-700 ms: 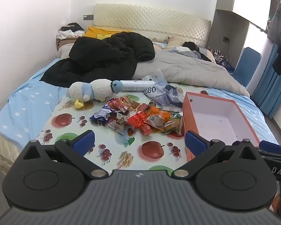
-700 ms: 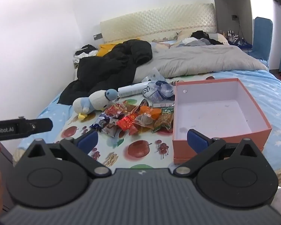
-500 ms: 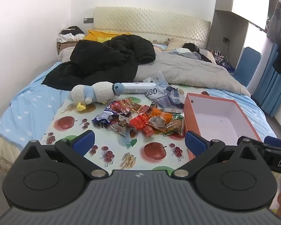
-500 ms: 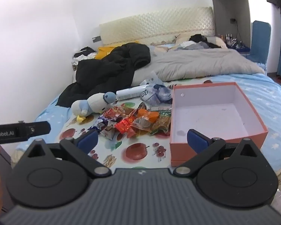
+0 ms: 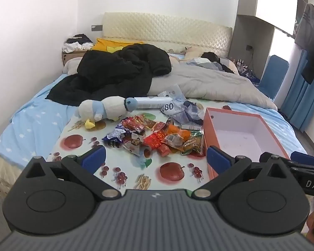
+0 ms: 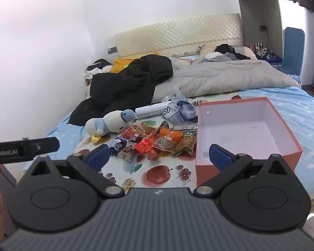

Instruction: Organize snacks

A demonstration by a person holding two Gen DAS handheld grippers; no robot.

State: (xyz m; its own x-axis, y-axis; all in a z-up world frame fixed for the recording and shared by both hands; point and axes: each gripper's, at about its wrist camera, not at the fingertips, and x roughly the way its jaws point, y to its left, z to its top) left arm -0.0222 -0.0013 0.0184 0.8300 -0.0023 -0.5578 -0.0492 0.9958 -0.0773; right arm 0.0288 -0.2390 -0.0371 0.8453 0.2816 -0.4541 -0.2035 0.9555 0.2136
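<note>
Closest in, the left gripper (image 5: 155,160) hangs over the foot of the bed with its blue pads spread as wide as they go, nothing between them. Same story for the right gripper (image 6: 159,156): jaws fully apart, empty, poised short of the fruit-print cloth (image 5: 171,170). Neither is touching anything.

Just past the fingertips sits the prize: a heap of snack packets (image 5: 157,139), red, orange and purple wrappers tumbled over one another in the middle of the cloth. Right beside the heap, touching its right edge, is the orange box (image 6: 247,129), lid off, pale inside and empty. That looks like the destination, so nothing is sorted yet.

How to play it, by my reckoning: take a packet from the top or the outer edge of the pile, not one pinned under others. Come down with the pads either side of a crimped seam or a flat edge, since slick film will likely slide out of a pinch across a puffy middle. The right gripper has the short trip to the box; the left could steady the pile or feed from its own side.

Further back lie a plush penguin (image 5: 103,109), a white tube (image 5: 152,102) and a crumpled bag (image 6: 178,108), then a black coat (image 5: 115,71) on the grey duvet (image 6: 226,77).
</note>
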